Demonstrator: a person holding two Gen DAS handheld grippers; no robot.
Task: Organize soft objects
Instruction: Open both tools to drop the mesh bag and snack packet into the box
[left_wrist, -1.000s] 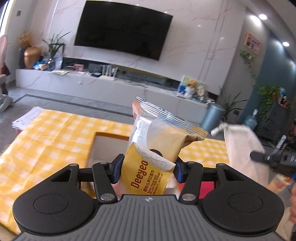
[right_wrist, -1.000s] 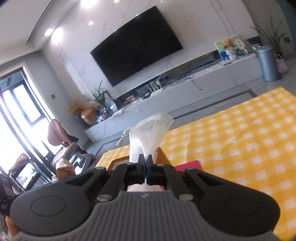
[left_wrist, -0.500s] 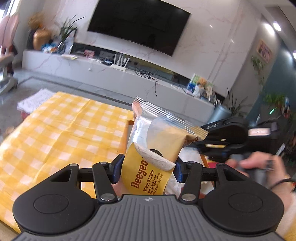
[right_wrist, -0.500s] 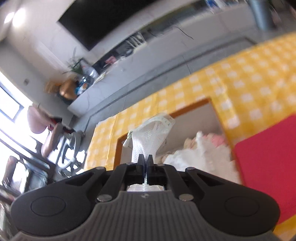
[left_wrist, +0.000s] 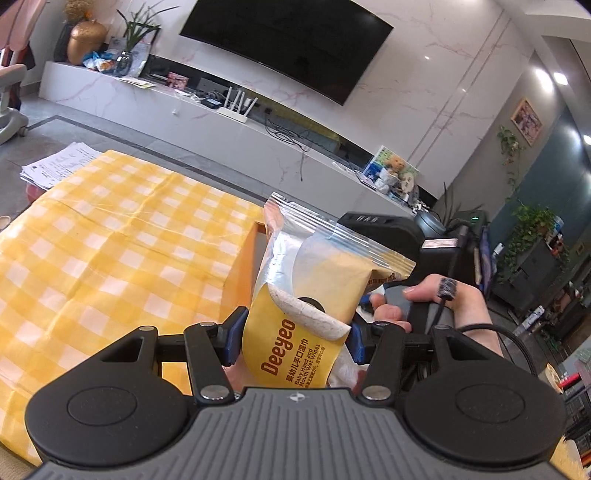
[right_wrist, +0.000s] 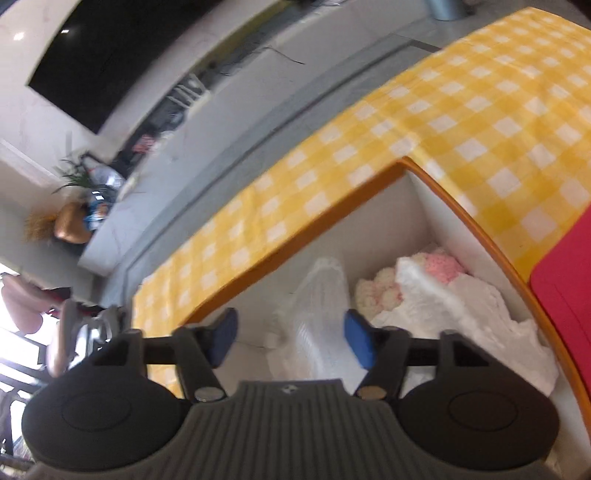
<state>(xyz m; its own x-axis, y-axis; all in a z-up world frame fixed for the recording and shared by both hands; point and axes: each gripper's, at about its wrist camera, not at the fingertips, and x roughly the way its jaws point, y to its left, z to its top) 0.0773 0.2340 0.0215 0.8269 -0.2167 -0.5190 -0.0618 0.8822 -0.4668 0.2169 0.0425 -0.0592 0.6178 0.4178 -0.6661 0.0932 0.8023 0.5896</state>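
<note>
Left gripper (left_wrist: 293, 338) is clamping an upright yellow pack of wet wipes (left_wrist: 308, 306), holding it above the near edge of an orange-rimmed box (left_wrist: 242, 264). Right gripper (right_wrist: 291, 334) is hovering over that box (right_wrist: 436, 177) with its jaws opening, a white mesh cloth (right_wrist: 319, 314) lying loose between the blue pads. Beside it inside are sitting white and pink fluffy items (right_wrist: 436, 291). A yellow checked tablecloth (left_wrist: 110, 254) is surrounding the box.
</note>
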